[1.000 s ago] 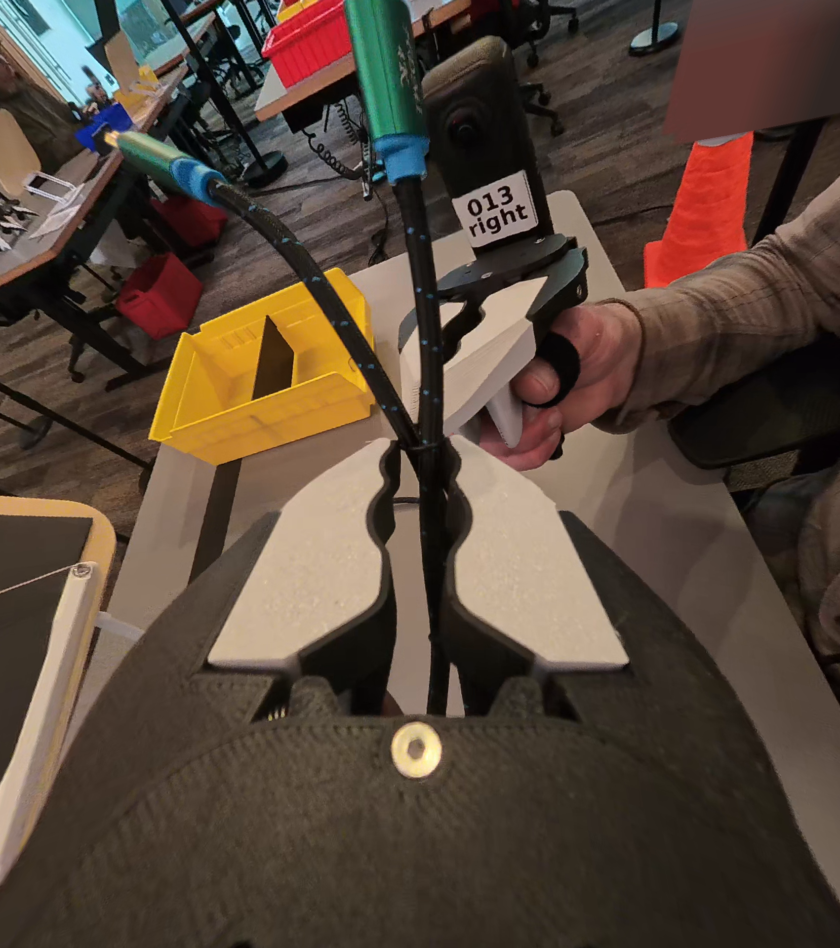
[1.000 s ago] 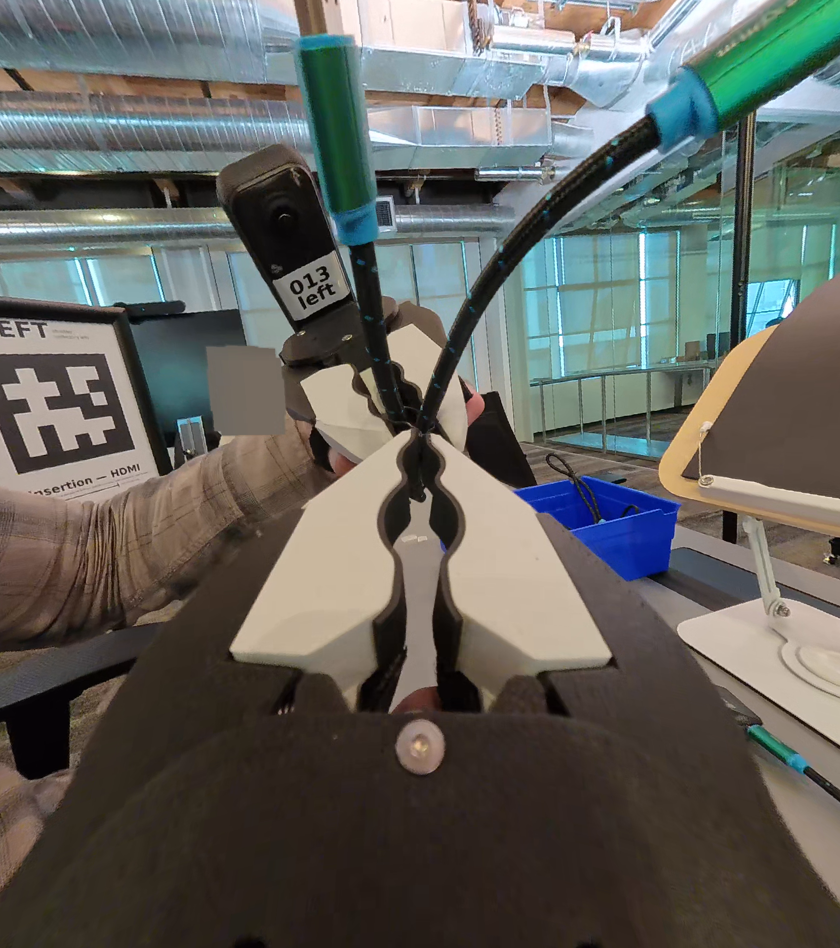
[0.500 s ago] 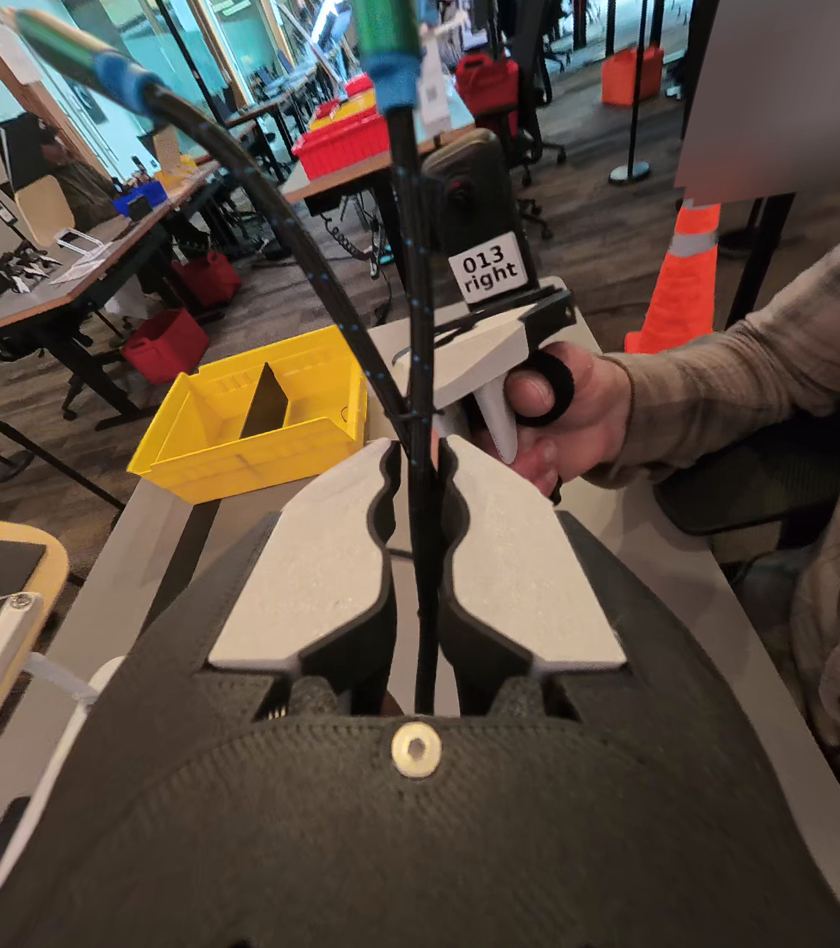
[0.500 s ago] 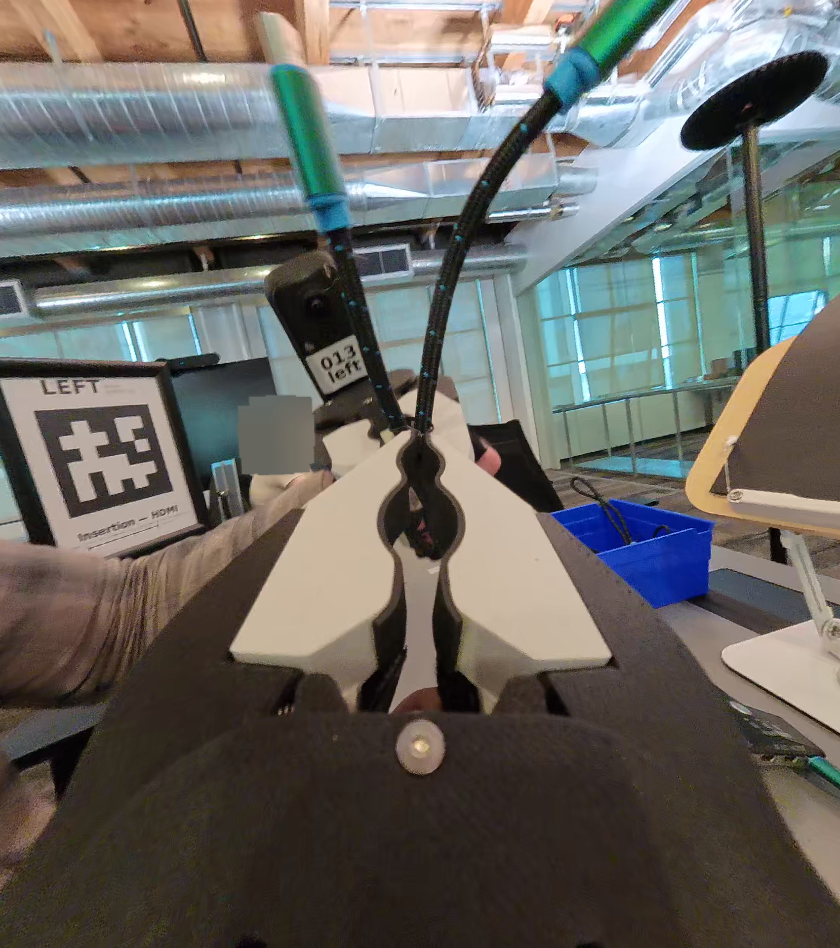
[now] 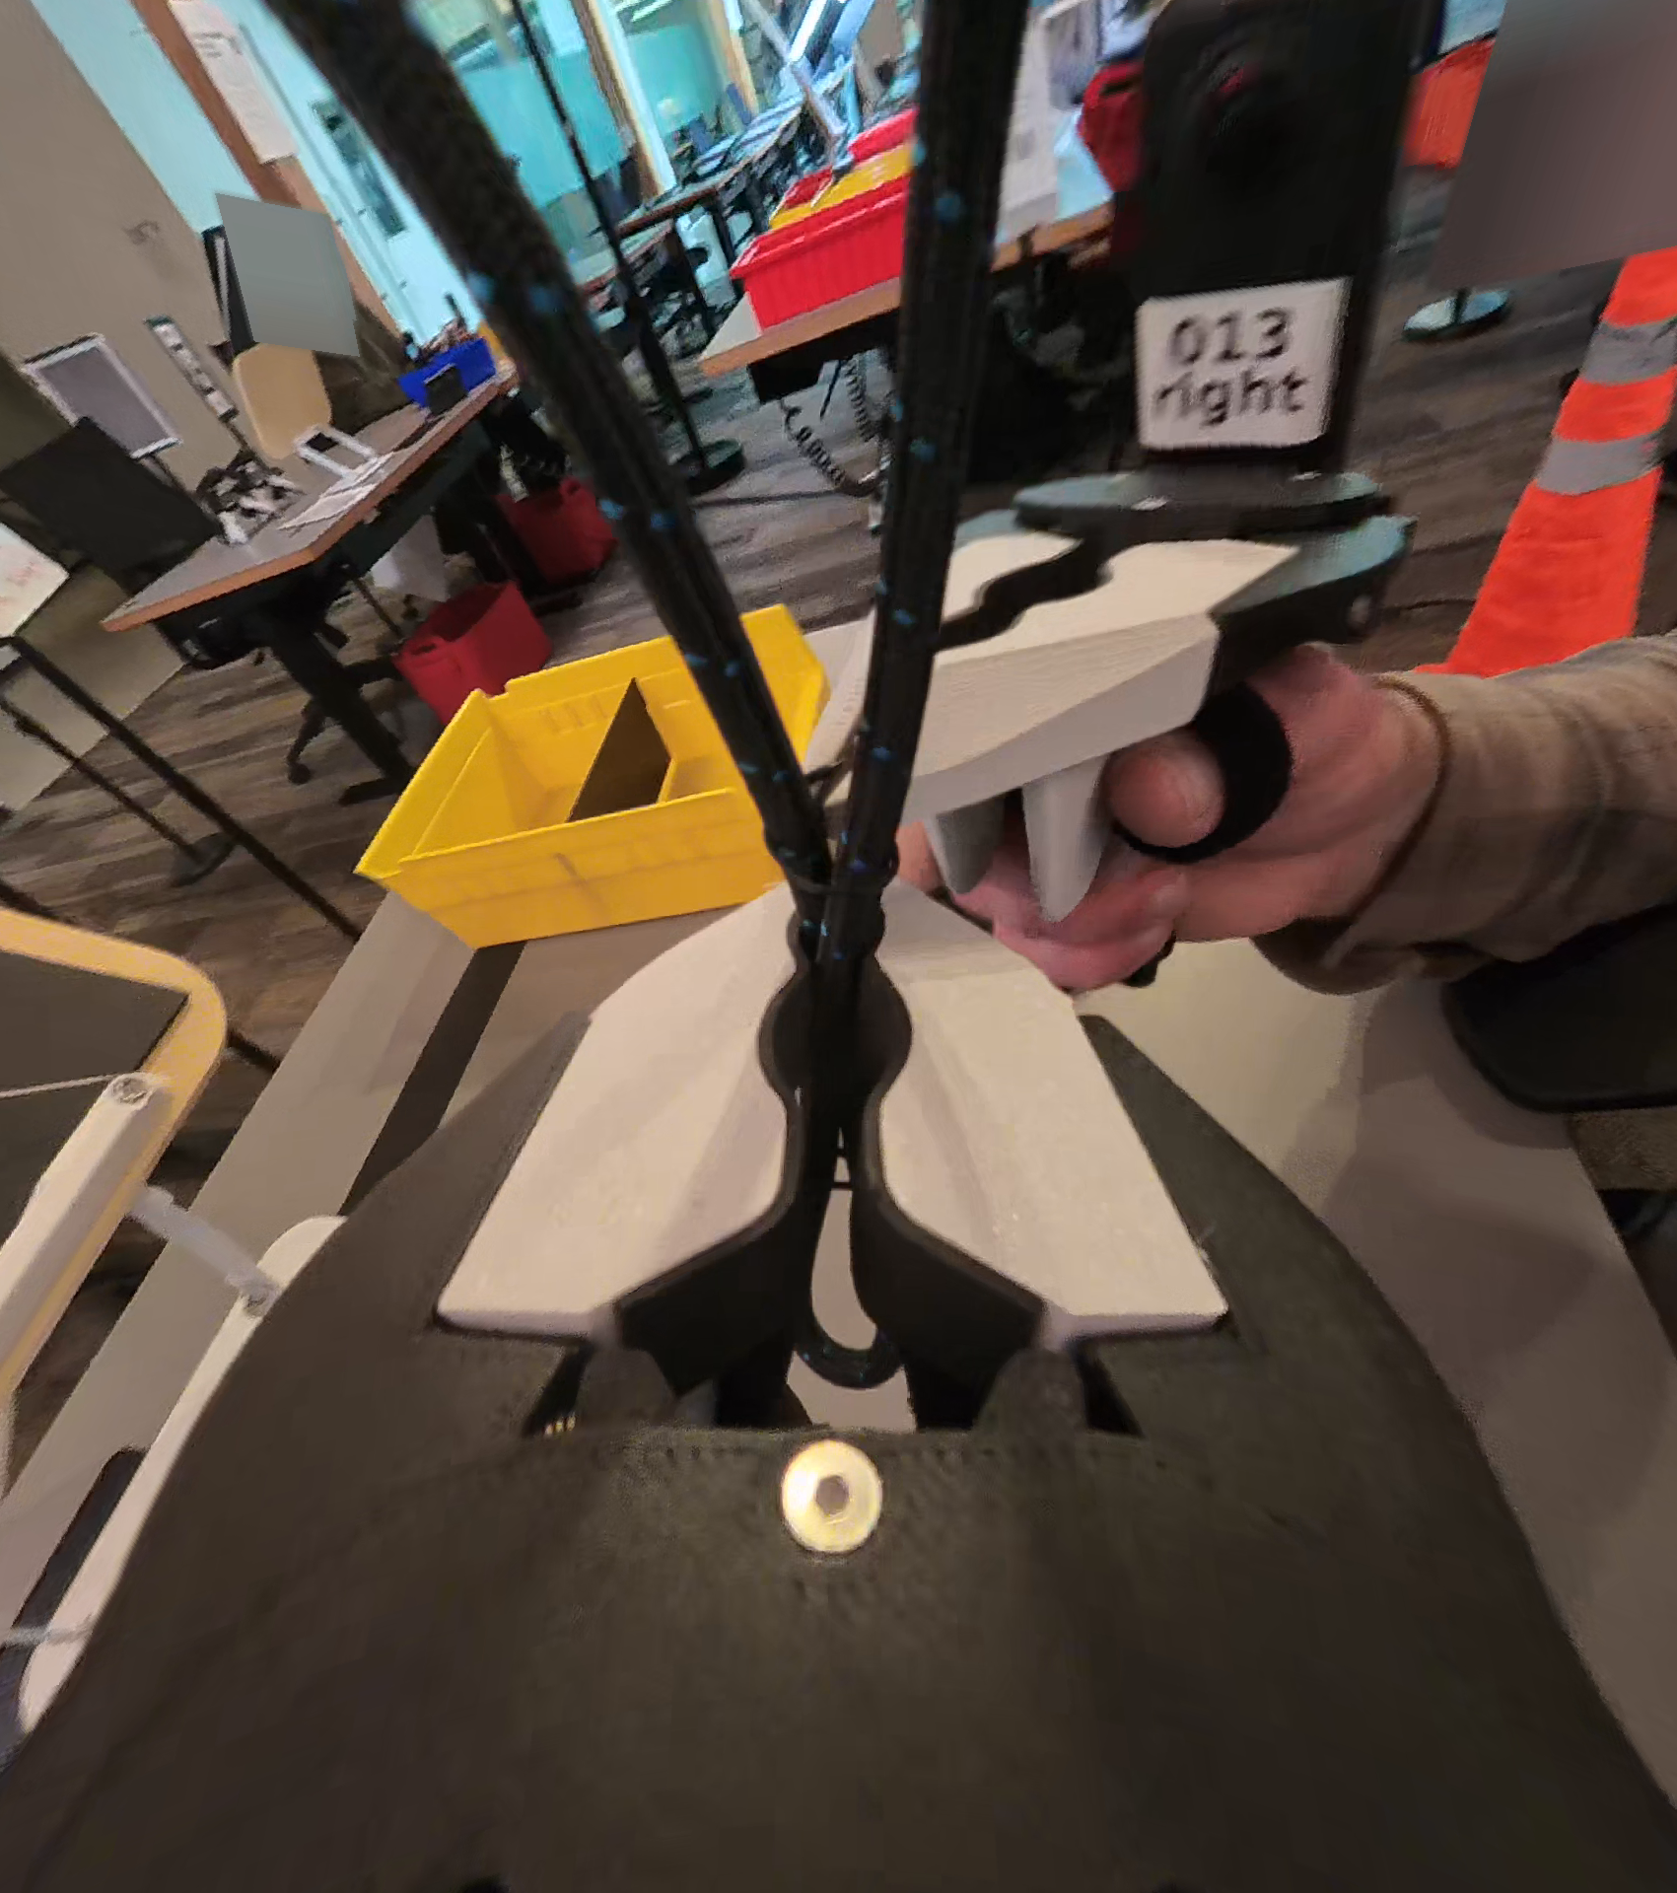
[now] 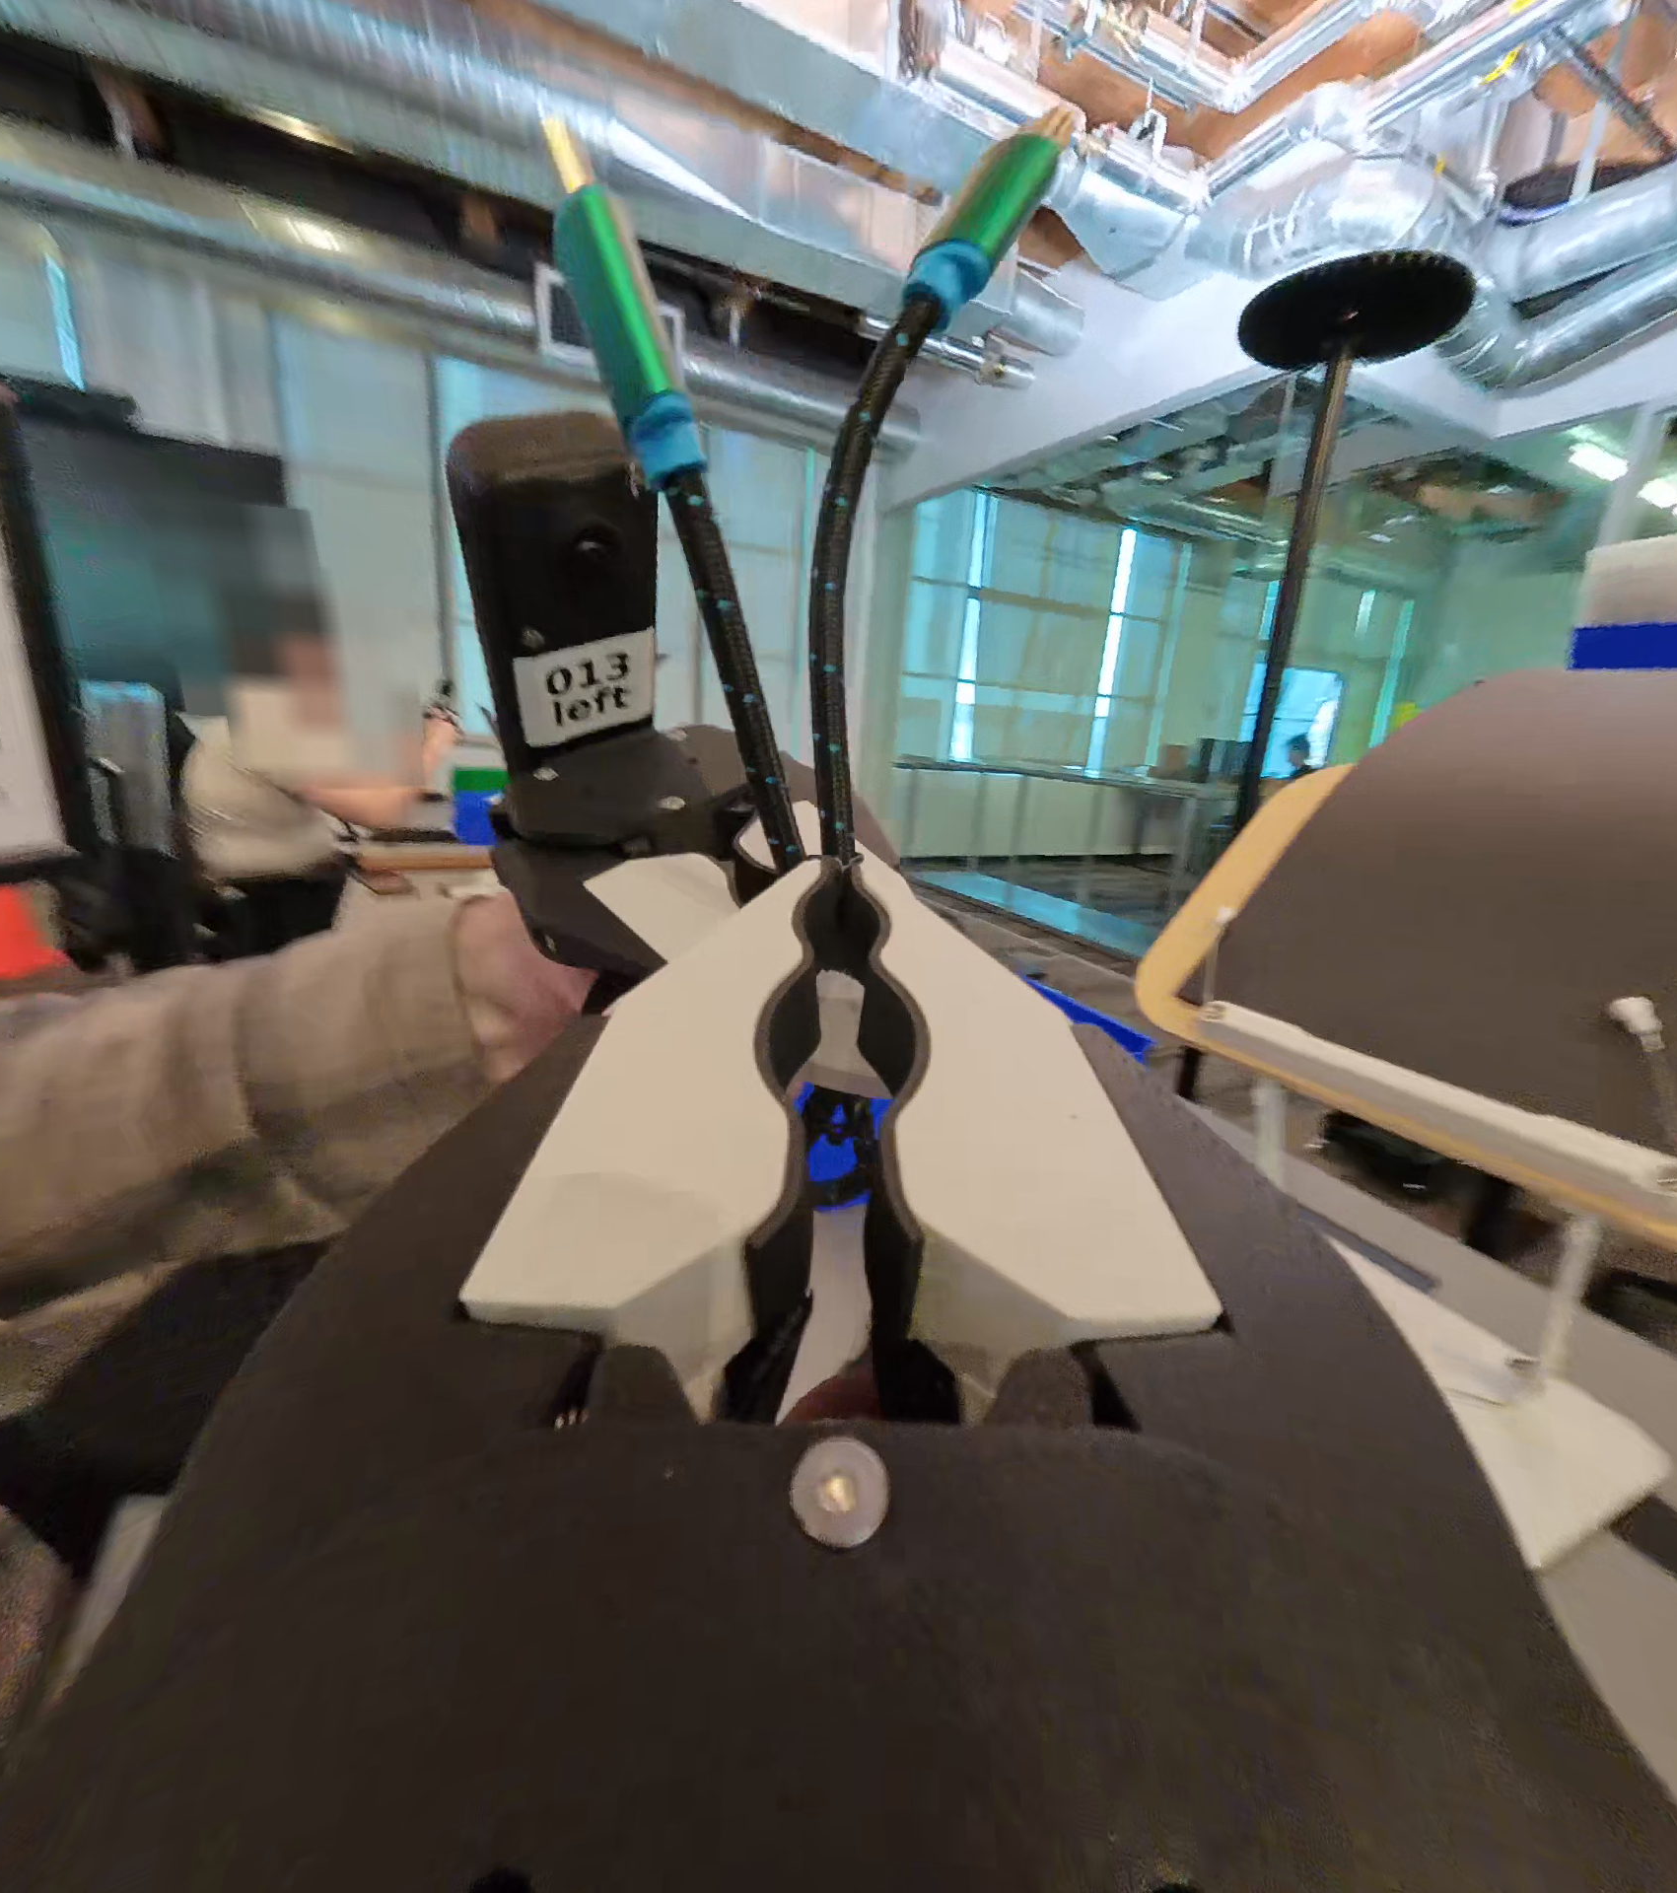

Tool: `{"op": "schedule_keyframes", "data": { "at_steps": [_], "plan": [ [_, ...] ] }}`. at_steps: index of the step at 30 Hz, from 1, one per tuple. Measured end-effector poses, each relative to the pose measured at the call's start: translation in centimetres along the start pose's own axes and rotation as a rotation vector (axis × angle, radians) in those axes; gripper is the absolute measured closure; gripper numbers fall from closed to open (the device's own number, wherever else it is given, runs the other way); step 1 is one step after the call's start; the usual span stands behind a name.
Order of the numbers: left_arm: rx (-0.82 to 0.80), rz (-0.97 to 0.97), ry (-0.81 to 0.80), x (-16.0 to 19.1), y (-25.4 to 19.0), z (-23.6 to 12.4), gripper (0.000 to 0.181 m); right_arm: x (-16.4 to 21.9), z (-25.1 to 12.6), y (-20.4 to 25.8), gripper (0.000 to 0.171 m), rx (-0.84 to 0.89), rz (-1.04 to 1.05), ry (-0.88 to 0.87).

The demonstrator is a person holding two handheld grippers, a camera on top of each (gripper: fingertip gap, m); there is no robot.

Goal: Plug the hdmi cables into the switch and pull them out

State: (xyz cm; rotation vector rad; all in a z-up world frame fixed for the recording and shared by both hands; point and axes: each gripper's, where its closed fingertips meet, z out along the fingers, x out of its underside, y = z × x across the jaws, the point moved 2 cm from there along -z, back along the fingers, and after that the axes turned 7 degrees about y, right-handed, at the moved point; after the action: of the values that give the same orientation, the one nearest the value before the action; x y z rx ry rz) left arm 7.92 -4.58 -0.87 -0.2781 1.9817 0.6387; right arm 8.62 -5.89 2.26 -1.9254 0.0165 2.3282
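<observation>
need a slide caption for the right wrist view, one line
Right tool shut on two braided HDMI cables, green plugs raised toward the ceiling ducts, left tool just beyond.

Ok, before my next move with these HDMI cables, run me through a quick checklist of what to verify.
1. Left tool shut on the HDMI cables: ok.
2. Right tool shut on the same cables, right next to the left tool: ok.
3. Both green plugs free: one plug and the other plug are in the air, unplugged: ok.
4. Plugs aimed at a port: not ok, both point up toward the ceiling.
5. Switch located: cannot tell, it shows in neither view.
</observation>
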Motion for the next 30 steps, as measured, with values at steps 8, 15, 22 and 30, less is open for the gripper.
{"op": "schedule_keyframes", "data": {
  "at_steps": [8,15,22,30],
  "plan": [
    [-0.183,0.186,0.121,0.4,0.7,0.3,0.181,-0.1,-0.4,0.0,0.171,0.241,-0.494,0.135],
    [-0.263,0.286,0.179,0.0,0.7,0.0,0.180,-0.8,-0.9,0.0,0.171,0.190,-0.428,0.100],
    [-0.246,0.272,0.089,-1.4,0.1,-0.1,0.180,-2.1,-1.4,0.7,0.171,0.019,-0.128,-0.016],
    [-0.218,0.225,0.104,-0.4,0.0,0.2,0.181,-3.2,-1.7,1.0,0.171,-0.042,-0.036,-0.077]
  ]
}}
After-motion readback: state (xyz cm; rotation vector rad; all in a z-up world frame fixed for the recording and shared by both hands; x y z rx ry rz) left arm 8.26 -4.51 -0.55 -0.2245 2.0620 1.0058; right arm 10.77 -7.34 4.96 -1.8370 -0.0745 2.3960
